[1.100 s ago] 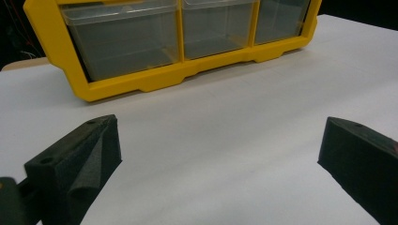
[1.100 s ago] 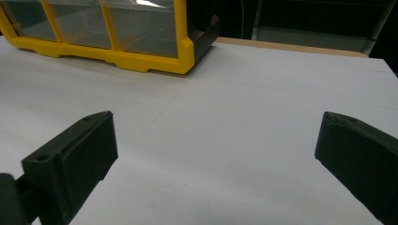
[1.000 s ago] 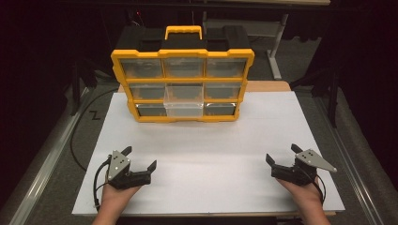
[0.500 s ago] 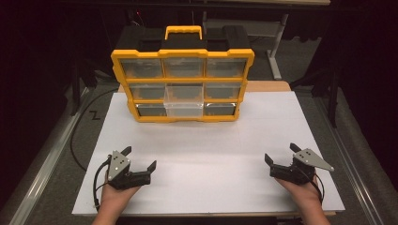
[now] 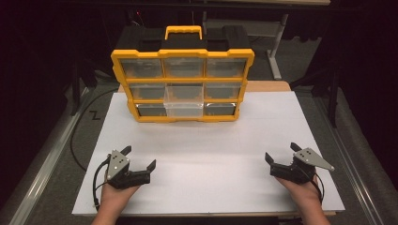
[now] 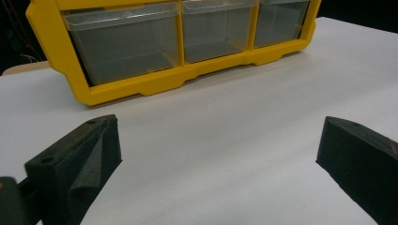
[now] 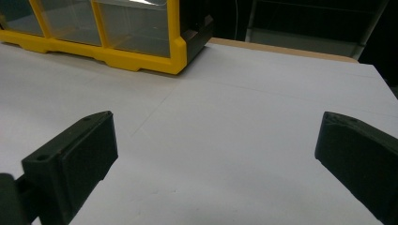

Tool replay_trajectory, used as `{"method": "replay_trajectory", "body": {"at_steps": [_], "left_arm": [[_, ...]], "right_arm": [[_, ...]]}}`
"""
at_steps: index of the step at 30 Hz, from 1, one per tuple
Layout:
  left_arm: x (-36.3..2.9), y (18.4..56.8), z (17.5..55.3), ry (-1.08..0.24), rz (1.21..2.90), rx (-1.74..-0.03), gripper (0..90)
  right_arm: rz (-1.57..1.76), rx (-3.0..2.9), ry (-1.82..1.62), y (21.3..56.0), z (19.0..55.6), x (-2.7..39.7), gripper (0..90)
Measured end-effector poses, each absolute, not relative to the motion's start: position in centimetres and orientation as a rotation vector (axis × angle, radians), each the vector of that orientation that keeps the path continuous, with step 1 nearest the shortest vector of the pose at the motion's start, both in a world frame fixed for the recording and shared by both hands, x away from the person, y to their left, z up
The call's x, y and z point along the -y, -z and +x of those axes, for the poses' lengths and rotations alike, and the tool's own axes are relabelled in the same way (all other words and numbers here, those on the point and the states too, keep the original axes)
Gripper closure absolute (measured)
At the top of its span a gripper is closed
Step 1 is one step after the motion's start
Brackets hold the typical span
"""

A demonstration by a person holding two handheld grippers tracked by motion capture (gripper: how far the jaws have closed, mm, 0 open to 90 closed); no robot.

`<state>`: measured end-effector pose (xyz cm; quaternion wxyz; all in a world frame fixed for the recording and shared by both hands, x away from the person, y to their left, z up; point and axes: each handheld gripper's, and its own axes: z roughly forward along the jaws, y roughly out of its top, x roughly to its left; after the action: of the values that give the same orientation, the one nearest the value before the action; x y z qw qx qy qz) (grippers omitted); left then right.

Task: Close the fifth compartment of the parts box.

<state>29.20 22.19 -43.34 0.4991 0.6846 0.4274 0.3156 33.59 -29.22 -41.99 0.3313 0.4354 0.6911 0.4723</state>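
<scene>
Jaws spread wide and empty, left gripper (image 5: 139, 158) and right gripper (image 5: 280, 155) rest on the desk (image 5: 211, 154), facing the yellow drawer organizer (image 5: 183, 84) for a reach.

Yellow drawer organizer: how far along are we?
Barely started. The yellow plastic drawer organizer with clear bins stands upright at the far side of the white table, one middle bin protruding slightly. In hand: nothing; left tool and right tool rest open, well short of it. Reaching and any drawer handling remain.
</scene>
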Motion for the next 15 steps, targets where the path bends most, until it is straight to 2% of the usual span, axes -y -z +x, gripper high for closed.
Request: {"method": "replay_trajectory", "body": {"at_steps": [15], "left_arm": [[-22.33, 43.16, 29.12, -0.750, 1.653, -1.041, 2.7]], "right_arm": [[1.139, -1.798, -1.238, 41.96, 33.58, 29.25, 1.1]]}}
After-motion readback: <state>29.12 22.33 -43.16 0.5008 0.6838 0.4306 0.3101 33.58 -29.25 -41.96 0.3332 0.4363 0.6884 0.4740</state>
